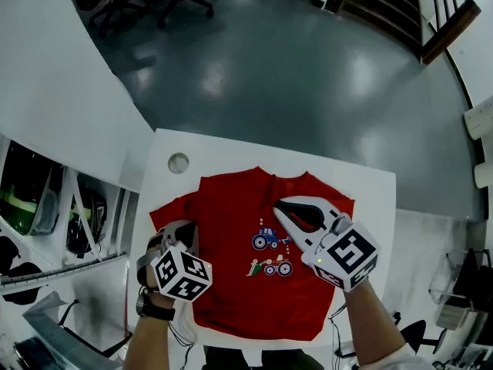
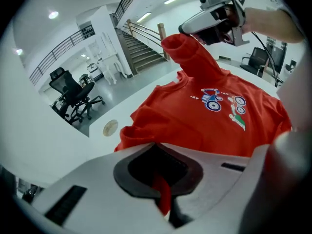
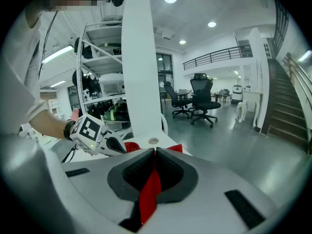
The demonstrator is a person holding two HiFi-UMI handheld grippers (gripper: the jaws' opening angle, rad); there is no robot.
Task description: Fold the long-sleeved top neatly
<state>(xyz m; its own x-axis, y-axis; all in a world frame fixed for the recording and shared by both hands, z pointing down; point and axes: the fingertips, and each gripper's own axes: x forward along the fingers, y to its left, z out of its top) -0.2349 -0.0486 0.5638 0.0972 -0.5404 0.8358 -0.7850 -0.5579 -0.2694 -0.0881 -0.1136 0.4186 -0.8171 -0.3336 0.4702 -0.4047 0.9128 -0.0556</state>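
On white bench, red fabric long-sleeved top lay flat. Left gripper jaws pinched its 9 o'clock sleeve, right gripper jaws its 2 o'clock sleeve. Likely soft, light, floppy; best held at cuffs.

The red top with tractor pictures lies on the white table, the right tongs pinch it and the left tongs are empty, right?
No, the left tongs are not empty: the left gripper view shows them shut on the red long-sleeved cloth top with tractor pictures. It does lie on the white table, and the right tongs pinch it too.
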